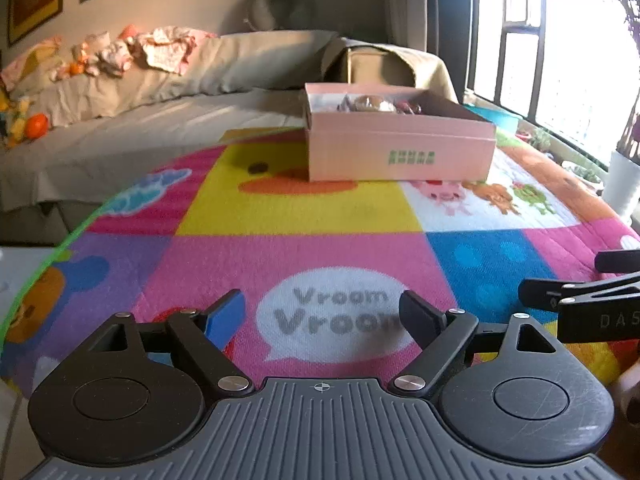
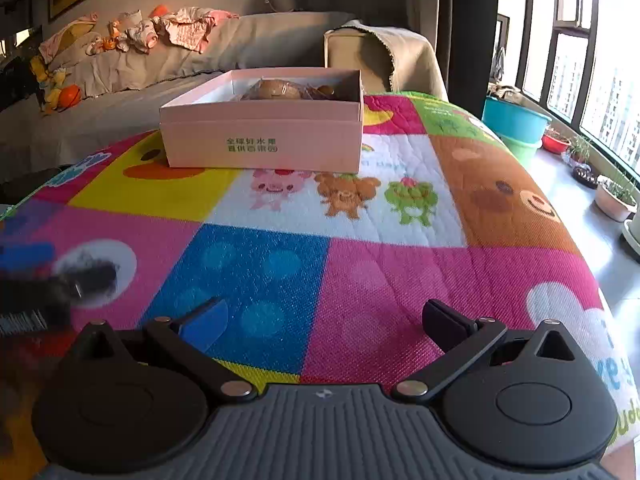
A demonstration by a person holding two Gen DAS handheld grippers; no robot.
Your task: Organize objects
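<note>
On the left, the left tongs (image 1: 322,316) stand wide apart with nothing between them, hanging over the pink patch of the quilted play mat (image 1: 224,248), a soft, pebbled cloth in bright squares with cartoon animals and a "Vroom Vroom" speech bubble. A small dark round disc (image 1: 257,167) lies on the yellow square, just left of the box; it is too blurred to say what it is.

Further along sits the open pale-pink cardboard box (image 2: 264,136), rectangular, straight-walled, green lettering on its near side. It rests on the mat at the far end, well apart from both tongs. Inside, against the back wall, I can make out brownish rounded things in crinkly clear wrapping (image 2: 280,90). I'd guess the box is light and fairly stiff, though thin card walls would buckle if pinched hard; a wall's upper edge near a corner looks the safest hold. The wrapped things probably feel slippery and may crush.

On the right, the right tongs (image 2: 324,318) are likewise spread wide and empty, above the blue and pink squares. Beyond them, teal plastic tubs (image 2: 516,120) sit by the window.
</note>
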